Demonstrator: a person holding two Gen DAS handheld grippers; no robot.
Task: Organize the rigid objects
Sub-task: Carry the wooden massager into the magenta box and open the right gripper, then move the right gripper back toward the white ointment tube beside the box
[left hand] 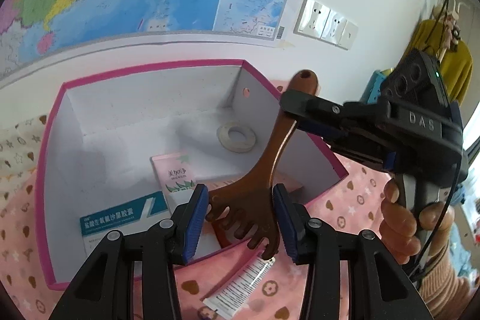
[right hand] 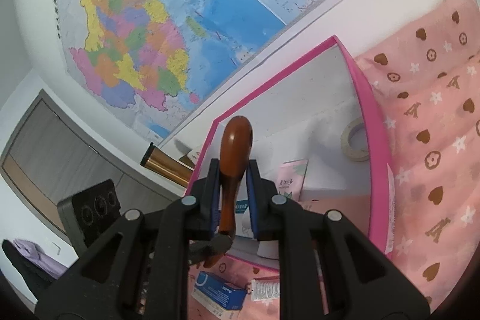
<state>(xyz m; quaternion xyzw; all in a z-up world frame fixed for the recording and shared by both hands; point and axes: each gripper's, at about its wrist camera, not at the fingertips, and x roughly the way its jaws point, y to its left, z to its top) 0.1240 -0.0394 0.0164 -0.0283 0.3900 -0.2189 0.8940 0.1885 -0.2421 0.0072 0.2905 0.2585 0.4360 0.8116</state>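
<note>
A brown wooden comb [left hand: 280, 146] hangs over the near right part of a pink-rimmed white box [left hand: 150, 68]. My left gripper [left hand: 240, 195] has its blue pads against both sides of the comb's toothed head. My right gripper [left hand: 290, 107] reaches in from the right and is shut on the upper handle, just below the hole at its end. In the right wrist view the comb handle [right hand: 237, 137] sticks up between the right gripper [right hand: 234, 170] pads, over the box rim [right hand: 375, 140]. The comb's teeth are hidden there.
Inside the box lie a tape roll [left hand: 237, 137], a pink carton [left hand: 174, 173] and a white-and-blue medicine box [left hand: 120, 218]. A tube [left hand: 240, 284] and a blue box [right hand: 219, 290] lie on the pink patterned cloth [right hand: 435, 140]. A map covers the wall behind; a gold cylinder [right hand: 168, 167] lies left of the box.
</note>
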